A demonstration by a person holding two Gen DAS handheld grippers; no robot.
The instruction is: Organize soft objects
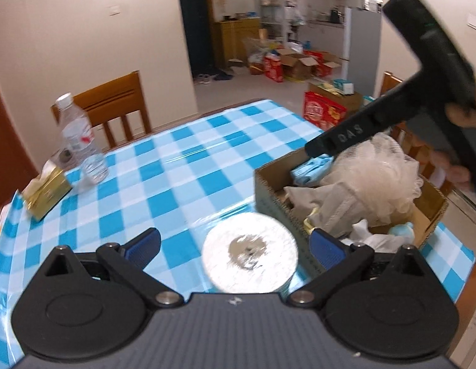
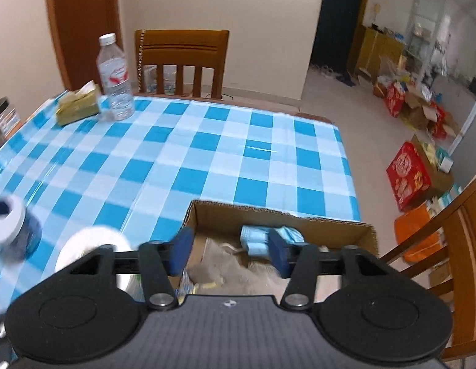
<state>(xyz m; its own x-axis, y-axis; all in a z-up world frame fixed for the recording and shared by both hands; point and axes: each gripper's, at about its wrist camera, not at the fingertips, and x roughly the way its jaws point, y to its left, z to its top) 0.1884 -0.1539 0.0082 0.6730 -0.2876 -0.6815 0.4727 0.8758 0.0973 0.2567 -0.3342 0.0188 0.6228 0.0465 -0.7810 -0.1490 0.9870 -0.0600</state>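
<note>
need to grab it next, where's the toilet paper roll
In the left wrist view the toilet paper roll stands on end on the checked tablecloth, just left of the cardboard box, between the open left gripper fingers.

The letters "DAS" stand raised on the right gripper (image 1: pixel 318 150), on its black finger arm.

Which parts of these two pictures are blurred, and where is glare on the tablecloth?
Left wrist view: the toilet paper roll and the right gripper are motion-blurred; glare streaks cross the tablecloth. Right wrist view: the roll smears at left; straight edges bow from the fisheye.
</note>
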